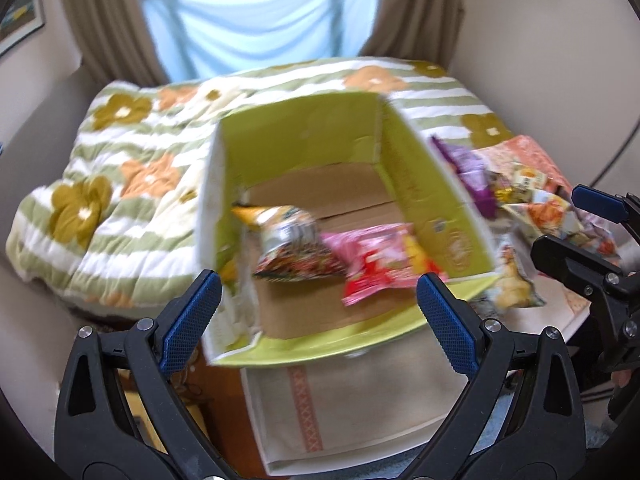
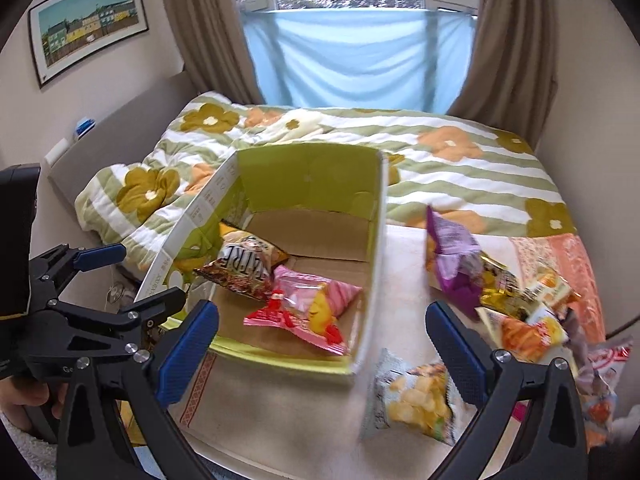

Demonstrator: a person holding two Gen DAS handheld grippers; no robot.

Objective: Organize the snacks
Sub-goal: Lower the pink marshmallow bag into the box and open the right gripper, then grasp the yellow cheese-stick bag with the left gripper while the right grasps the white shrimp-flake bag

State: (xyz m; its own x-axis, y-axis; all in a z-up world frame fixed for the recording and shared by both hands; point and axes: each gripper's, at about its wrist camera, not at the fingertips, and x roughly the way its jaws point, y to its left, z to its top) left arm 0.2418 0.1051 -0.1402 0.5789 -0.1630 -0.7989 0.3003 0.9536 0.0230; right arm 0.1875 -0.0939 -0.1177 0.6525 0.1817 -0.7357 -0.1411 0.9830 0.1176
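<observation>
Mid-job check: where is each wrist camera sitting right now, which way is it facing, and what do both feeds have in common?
Left wrist: on the left gripper, above the box's near-left edge, facing the bed and window; own open fingers show, right gripper at far right.
Right wrist: on the right gripper, over the box's near-right corner, facing likewise; own open fingers, left gripper and a hand show.
Shared: box, pink bag inside, snack pile, bed.
</observation>
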